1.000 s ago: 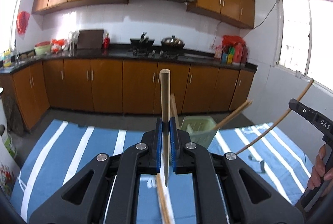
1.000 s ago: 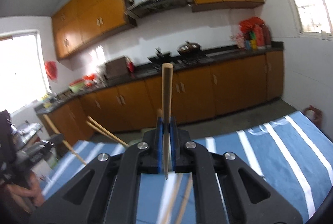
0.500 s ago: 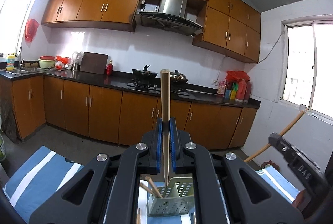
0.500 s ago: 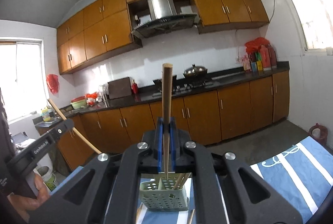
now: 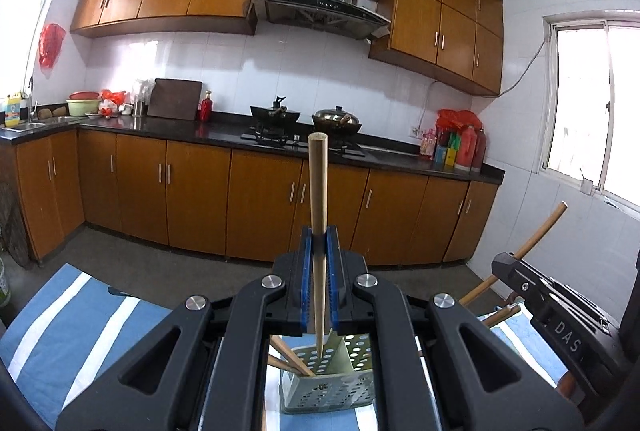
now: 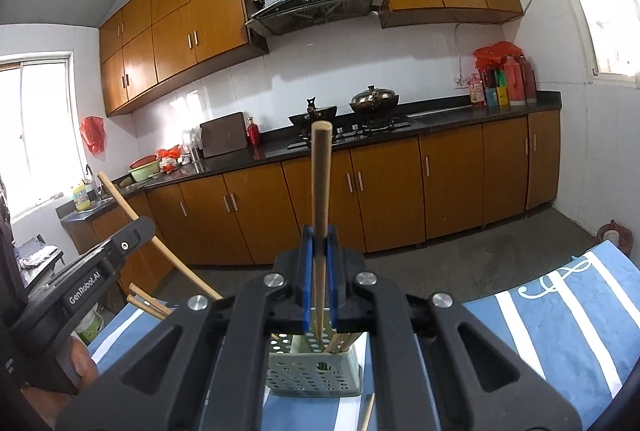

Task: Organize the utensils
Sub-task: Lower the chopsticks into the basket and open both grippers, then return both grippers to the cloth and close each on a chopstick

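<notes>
Left gripper clamps a chopstick; right gripper clamps another chopstick. Both run 12-to-6, tips down over the utensil basket.

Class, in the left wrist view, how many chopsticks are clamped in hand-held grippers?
2. An upright chopstick in the left hand-held gripper; a slanted chopstick in the right hand-held gripper, at right. More stand loose in the basket.

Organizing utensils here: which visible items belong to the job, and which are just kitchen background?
Job:
left gripper holding a chopstick
right gripper holding a chopstick
green perforated holder

Background:
woks
cutting board
condiment bottles
</notes>
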### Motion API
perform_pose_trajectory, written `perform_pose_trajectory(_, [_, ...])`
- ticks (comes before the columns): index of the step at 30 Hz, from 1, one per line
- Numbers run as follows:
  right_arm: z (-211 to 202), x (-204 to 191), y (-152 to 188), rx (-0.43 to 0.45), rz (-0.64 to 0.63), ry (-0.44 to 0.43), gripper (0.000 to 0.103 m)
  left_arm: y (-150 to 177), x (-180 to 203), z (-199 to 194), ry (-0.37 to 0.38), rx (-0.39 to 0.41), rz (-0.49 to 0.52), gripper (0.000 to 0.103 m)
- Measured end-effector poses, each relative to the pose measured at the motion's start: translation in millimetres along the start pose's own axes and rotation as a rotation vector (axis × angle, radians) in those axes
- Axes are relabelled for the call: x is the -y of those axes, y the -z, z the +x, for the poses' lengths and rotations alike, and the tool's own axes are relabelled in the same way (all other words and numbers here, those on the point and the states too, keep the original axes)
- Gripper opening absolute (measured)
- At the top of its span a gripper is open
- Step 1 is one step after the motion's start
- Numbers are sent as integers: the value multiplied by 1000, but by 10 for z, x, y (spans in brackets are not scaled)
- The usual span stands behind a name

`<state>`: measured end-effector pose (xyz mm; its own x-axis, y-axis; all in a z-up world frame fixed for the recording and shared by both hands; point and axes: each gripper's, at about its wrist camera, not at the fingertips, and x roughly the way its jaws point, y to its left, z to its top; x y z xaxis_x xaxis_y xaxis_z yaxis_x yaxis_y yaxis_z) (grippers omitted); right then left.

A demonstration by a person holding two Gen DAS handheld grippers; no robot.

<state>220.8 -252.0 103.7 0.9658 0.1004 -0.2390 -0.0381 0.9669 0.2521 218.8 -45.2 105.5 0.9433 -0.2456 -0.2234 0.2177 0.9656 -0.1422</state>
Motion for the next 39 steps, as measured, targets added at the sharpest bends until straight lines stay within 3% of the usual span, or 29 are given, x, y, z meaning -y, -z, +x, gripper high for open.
perform_pose_trajectory(9, [113,21,84,-44,10,-13,9,90,23,83,11,-56,7,7])
perform_pose_trajectory(11, [108,26,88,-43,16,-10,16,89,18,86,14,-63,4,8])
perform_pose_trajectory(13, [89,35,83,-34,17,-5,34,75,15,77,14,-62,5,8])
perform_pose_trajectory(22, [-105,51,49,-2,11,3,34,-9,-25,8,0,-53,-5,8])
perform_pose_trajectory(31, [-610,174,160,19,-8,42,34,-35,-159,-454,-20,-20,-24,8])
perform_pose_trajectory(32, [-672,201,209,13,-10,51,34,1,-188,-537,-23,-21,-19,10])
perform_pose_trajectory(35, [-790,286,418,-34,-19,80,36,158,-299,-724,-46,-41,-4,30])
perform_pose_trajectory(39, [-781,385,875,-167,-40,113,37,517,-496,-836,-78,-131,19,32])
